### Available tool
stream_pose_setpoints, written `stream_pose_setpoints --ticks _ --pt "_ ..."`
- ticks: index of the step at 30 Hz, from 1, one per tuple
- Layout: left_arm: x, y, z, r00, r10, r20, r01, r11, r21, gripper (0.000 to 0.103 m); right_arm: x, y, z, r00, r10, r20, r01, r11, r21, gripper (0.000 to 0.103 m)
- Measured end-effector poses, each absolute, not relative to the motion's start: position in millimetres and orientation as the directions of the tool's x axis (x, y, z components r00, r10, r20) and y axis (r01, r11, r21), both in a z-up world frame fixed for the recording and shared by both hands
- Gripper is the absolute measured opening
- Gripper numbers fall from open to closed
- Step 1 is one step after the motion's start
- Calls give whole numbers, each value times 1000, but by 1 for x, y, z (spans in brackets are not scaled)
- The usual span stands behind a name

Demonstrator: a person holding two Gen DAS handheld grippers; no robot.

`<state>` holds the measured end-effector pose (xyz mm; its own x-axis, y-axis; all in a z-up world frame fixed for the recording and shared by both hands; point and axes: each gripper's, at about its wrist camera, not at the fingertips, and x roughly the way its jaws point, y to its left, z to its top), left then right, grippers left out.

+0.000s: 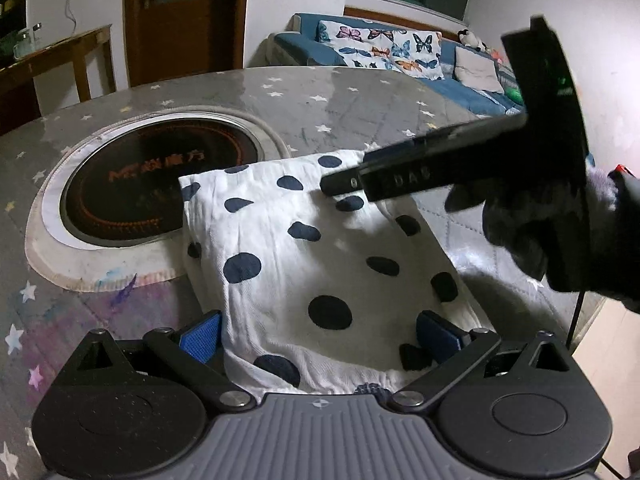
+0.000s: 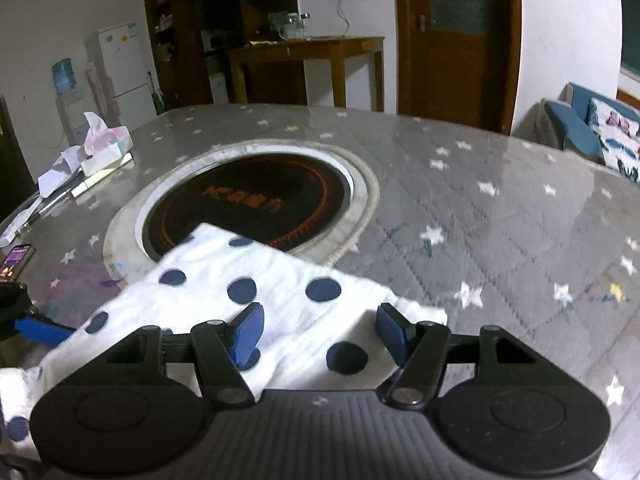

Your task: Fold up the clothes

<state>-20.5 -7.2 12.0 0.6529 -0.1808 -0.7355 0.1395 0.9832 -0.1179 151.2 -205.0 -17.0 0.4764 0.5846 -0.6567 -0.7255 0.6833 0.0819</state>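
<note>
Right gripper (image 2: 318, 334) hung over white, navy-dotted garment (image 2: 248, 276), blue pads spread apart with cloth between them, not pinched. Garment lay flat on grey star-print table cover (image 2: 500, 216), far corner overlapping round black cooktop (image 2: 256, 204). Tissue pack (image 2: 106, 146) and phone (image 2: 16, 260) at table's left edge.

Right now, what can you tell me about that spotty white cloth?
The spotty cloth is white, soft-looking and wrinkled, with big dark blue dots. It lies folded on the grey star-patterned table, its far corner overlapping the round black cooktop. Both grippers hang over it, fingers open: the left gripper and the right gripper.
</note>
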Motion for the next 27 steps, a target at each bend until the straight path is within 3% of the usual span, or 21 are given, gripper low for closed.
stream_pose_setpoints --ticks 8,17,27 --pt "-32 12 33 707 -144 -693 82 989 -122 103 135 -172 3 403 654 -640 -821 567 62 65" --pt "-49 21 56 755 -168 -634 88 984 -155 103 133 -125 -19 342 627 -700 -874 486 8 65" --pt "-57 2 54 708 -305 -637 223 952 -209 103 160 -143 -12 374 625 -685 -829 556 56 68"
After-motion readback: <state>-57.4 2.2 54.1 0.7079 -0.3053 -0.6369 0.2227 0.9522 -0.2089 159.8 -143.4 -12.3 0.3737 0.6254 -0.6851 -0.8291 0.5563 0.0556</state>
